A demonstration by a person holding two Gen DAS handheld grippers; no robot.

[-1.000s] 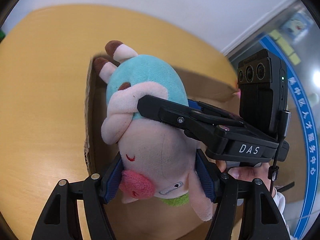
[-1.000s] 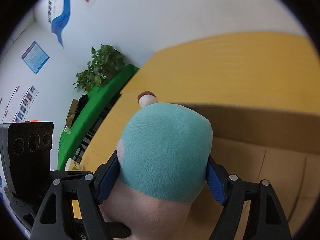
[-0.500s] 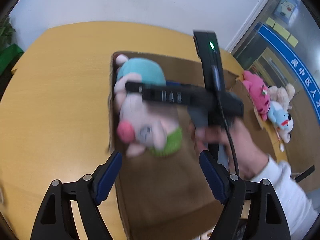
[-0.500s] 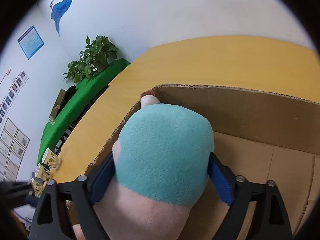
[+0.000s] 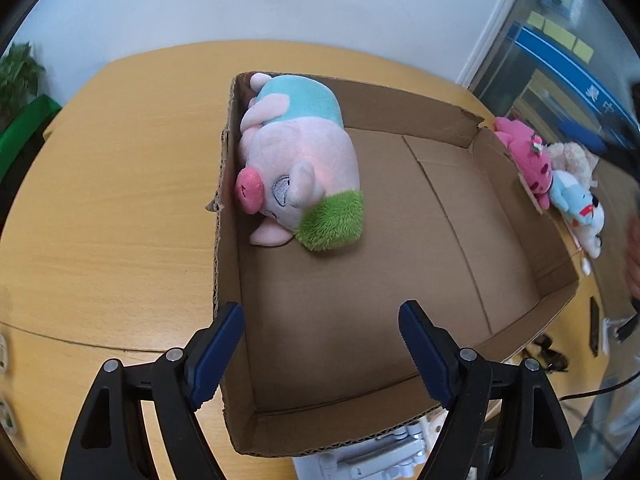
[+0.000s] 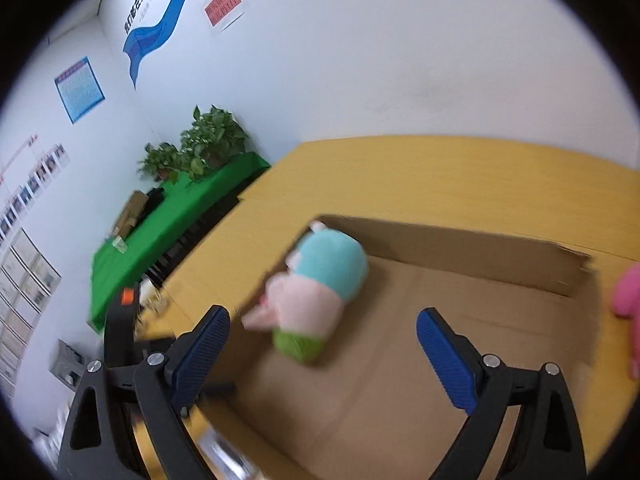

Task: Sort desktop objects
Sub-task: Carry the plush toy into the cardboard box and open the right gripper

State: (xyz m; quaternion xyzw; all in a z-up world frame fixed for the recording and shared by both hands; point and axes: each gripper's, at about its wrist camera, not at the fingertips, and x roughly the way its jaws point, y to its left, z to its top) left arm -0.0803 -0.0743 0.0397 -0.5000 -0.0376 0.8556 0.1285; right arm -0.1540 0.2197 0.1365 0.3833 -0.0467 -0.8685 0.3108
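A pink pig plush (image 5: 298, 156) with a teal back and a green tuft lies on its side in the far left corner of a shallow cardboard box (image 5: 400, 264). It also shows in the right wrist view (image 6: 316, 296), inside the box (image 6: 440, 320). My left gripper (image 5: 320, 344) is open and empty, above the box's near left part. My right gripper (image 6: 320, 356) is open and empty, pulled back above the box. Both are well clear of the plush.
The box stands on a round wooden table (image 5: 120, 184). A pink plush (image 5: 524, 156), a cream plush (image 5: 572, 158) and a blue-and-white plush (image 5: 580, 212) lie just outside the box's right wall. A green-covered side table with plants (image 6: 176, 208) stands by the wall.
Both grippers held the pig plush a second ago. The left let go first, then the right opened and pulled back. The plush now lies in the box's corner.
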